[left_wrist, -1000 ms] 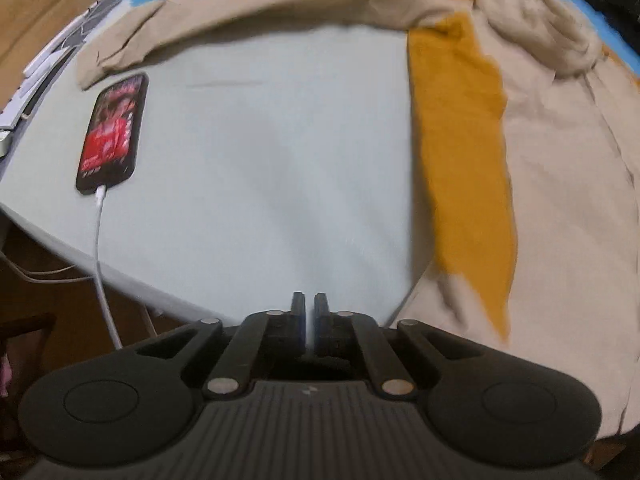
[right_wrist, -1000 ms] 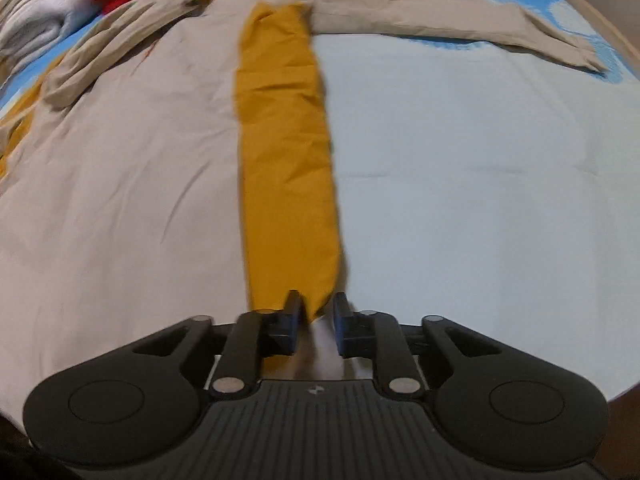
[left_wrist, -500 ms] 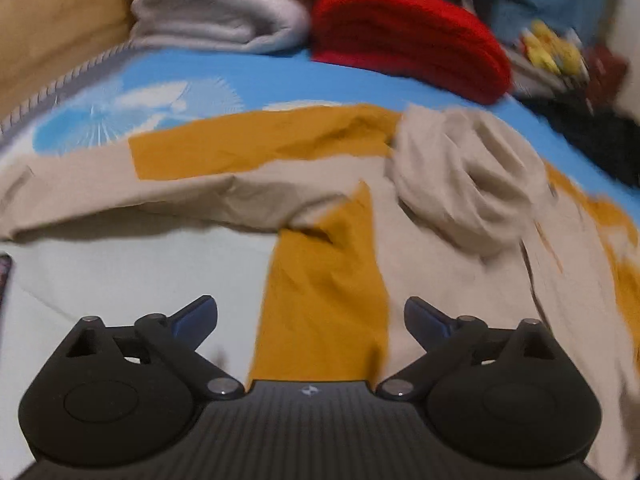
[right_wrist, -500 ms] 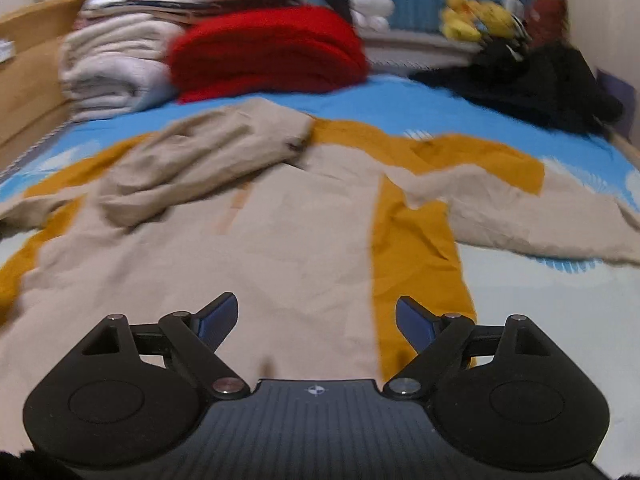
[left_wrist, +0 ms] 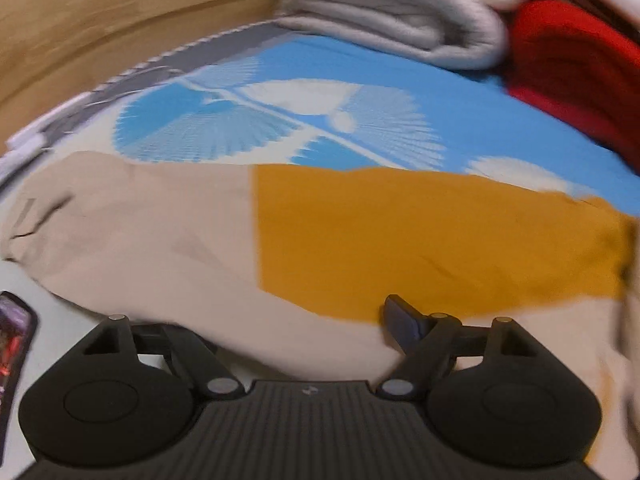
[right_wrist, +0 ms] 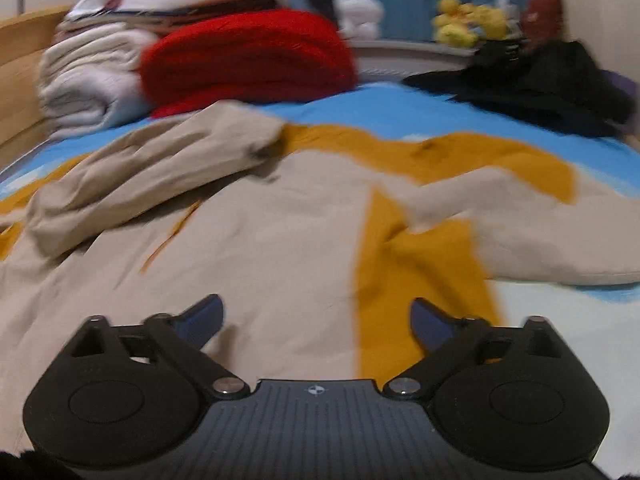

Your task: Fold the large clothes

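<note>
Beige-and-mustard hooded garment (right_wrist: 280, 240) is spread flat across the blue-and-white patterned bedsheet (left_wrist: 360, 80), and neither of your tools has hold of it. Your right gripper (right_wrist: 316, 320) hangs over the beige body panel with its jaws opening wide, nothing pinched between them, the mustard side stripe just under the right-hand finger. Your left gripper (left_wrist: 288, 332) is over the outstretched sleeve (left_wrist: 160, 232), jaws spread but easing closed, sleeve fabric lying between them; whether the pads touch it, you can't tell through the blur. Past the right tool the hood (right_wrist: 152, 176) is flopped over toward the left. A black smartphone with a lit screen (left_wrist: 14, 344) sits beside the sleeve cuff. Further back, a folded red knit (right_wrist: 248, 52) and a folded grey-white blanket (right_wrist: 88, 80) are stacked by the wooden bed frame (left_wrist: 120, 8), and a black clothes pile (right_wrist: 540, 84) lies far right.
</note>
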### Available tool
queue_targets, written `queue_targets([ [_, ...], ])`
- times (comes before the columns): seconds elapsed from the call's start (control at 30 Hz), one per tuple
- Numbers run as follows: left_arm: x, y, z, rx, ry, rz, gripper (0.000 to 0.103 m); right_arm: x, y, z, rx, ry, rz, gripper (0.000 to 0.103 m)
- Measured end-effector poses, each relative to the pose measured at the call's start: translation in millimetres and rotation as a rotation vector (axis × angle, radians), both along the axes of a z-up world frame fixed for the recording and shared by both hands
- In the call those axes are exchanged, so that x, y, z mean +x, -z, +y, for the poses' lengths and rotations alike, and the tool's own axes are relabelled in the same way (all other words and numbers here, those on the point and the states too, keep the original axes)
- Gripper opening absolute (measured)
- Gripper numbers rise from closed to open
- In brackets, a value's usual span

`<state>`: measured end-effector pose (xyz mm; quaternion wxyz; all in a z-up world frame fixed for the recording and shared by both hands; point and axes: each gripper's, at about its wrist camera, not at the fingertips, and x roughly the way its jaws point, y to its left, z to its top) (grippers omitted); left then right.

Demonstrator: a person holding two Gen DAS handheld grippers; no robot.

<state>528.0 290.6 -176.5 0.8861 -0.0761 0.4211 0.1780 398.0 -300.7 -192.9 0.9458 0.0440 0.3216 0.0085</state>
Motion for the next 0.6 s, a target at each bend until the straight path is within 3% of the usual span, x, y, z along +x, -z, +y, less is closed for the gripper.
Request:
queue_targets([
  [0.1,-20,-19,-36,0.027,0.104,-0.001,0.103,6,6,9,0.031,-0.036,0.004,0.099],
  [0.2,-33,-36,-80,0.039,0.209,-0.039,0.103,16,-1,12,0.075,-0.032,-0.005,0.1],
  [0.4,-42,-51,-166,-0.143,0.512,0.058,0.103,51,-26,15,0.171,-0.111,0.068,0.097],
  [0.47,-35,-54,-191,-0.22,0.589,0.085,0.103,54,-41,21,0.158,-0.141,0.033,0.097],
  [0.53,-15,-46,-218,-0.261,0.649,0.18,0.103,56,-53,25,0.128,-0.16,-0.008,0.097],
  [0.57,-2,-37,-231,-0.277,0.67,0.265,0.098,57,-56,26,0.12,-0.159,-0.017,0.097],
  [0.6,9,-28,-243,-0.306,0.685,0.33,0.083,57,-57,25,0.12,-0.154,-0.018,0.097],
])
